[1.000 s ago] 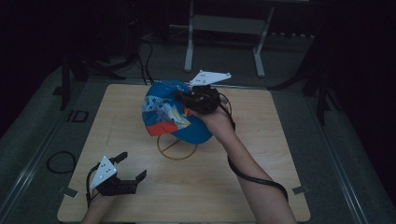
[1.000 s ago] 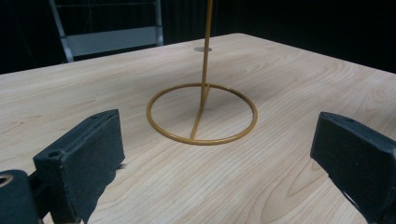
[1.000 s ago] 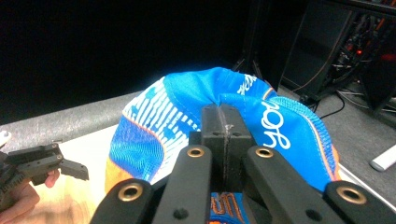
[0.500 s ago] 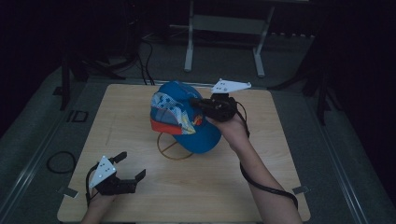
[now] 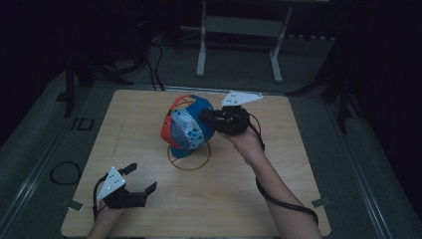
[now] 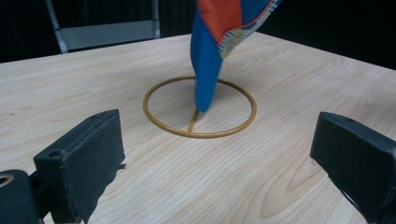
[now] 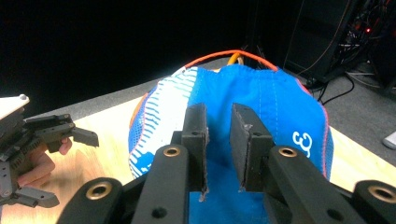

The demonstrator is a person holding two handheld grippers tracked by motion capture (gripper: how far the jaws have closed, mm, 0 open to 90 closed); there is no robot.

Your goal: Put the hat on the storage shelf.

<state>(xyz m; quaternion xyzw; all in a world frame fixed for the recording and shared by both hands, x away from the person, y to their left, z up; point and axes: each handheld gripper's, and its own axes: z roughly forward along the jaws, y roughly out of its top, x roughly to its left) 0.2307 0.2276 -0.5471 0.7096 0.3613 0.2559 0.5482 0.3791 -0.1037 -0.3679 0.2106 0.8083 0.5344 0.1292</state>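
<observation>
Mid-table, the right gripper (image 5: 206,118) pinches the blue-and-orange fabric cap (image 5: 185,128) upright, brim tip inside the thin brass ring (image 6: 200,107); the left gripper (image 5: 141,177) gapes wide near the wooden table (image 5: 298,149)'s front edge.

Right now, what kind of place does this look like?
Probably a lab or recording studio: a bare wooden table in a dark room, cables trailing on the floor, a metal stand behind, and a cap held in the right claw.

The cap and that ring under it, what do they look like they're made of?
Cap: seemingly woven fabric, matte, with visible stitched seams and a mesh-like patterned panel. Ring: thin and golden-brown with a slight sheen, probably metal wire, though painted wood is possible. Table: pale wood with visible grain.
</observation>
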